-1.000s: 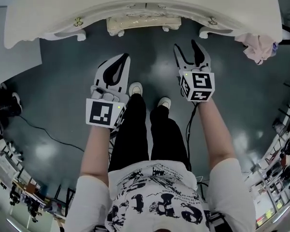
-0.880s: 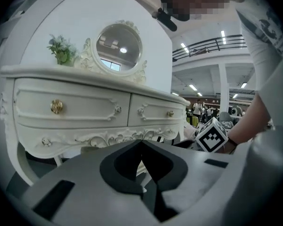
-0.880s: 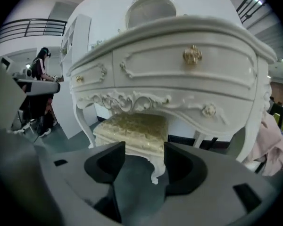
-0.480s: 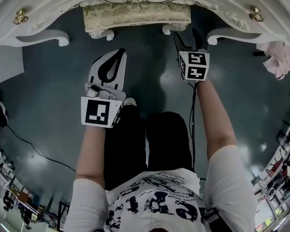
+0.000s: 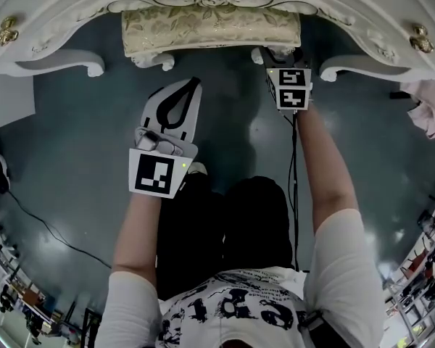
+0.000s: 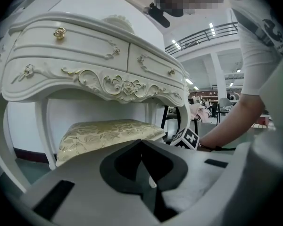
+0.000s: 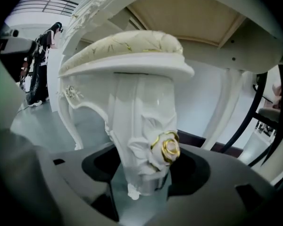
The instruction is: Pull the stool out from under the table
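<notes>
Dark, glossy floor (image 5: 72, 136) runs beneath a white carved table (image 5: 51, 31), and the stool (image 5: 210, 24) with its cream-and-gold cushion sits tucked under it between the table's legs. At the stool's corner the right gripper (image 7: 144, 180) has just been opening its jaws, which stand wide on either side of the front leg (image 7: 137, 126) with the gilt rose (image 7: 167, 148), not pressing it. Nearer the person, the left gripper (image 6: 141, 142) hovers short of the stool, jaws pressed together on nothing

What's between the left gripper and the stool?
Only bare floor, in the head view; the left gripper hangs short of the stool.
</notes>
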Demonstrator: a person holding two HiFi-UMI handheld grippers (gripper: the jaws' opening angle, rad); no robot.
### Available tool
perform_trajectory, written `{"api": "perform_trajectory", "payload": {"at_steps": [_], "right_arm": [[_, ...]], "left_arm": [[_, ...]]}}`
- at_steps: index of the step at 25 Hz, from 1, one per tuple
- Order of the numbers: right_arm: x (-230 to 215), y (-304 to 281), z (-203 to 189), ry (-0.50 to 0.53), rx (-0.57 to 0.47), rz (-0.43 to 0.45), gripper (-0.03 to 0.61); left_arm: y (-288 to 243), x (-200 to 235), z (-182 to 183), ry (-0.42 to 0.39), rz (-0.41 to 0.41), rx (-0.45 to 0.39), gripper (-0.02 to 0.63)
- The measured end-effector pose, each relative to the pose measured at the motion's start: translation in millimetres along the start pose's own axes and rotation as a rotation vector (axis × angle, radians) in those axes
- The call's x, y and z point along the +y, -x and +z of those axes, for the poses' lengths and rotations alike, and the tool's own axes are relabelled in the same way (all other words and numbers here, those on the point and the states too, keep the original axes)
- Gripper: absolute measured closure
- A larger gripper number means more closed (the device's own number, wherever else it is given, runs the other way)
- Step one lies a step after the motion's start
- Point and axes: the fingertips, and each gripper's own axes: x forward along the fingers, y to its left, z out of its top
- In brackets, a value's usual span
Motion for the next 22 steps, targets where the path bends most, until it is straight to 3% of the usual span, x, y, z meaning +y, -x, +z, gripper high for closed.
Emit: {"api": "perform_trajectory", "payload": {"at_steps": [6,12,17,22], "right_arm": [[-2.3,-3.1,2.9,-0.020,-0.025,-0.013,0.304],[4.2,1.2,-4.1,-0.007,0.027,-0.008,0.308],[16.2,20.9,-16.1,-0.016,0.101,-0.027,0.308],[32.9,50.8,-30.6,-0.032,0.144,-0.033,0.308]], "left_arm": [[-1.5,0.1,-11.6,0.021,-0.002,0.021,0.597],[10.4,3.4,-24.3,0.033,0.013,0.077,0.597],[29.5,-13.1,-24.8,-0.031,-0.018,0.060,0.597],[53.8,-23.5,-21.1,0.023,-0.001,0.082,0.597]]}}
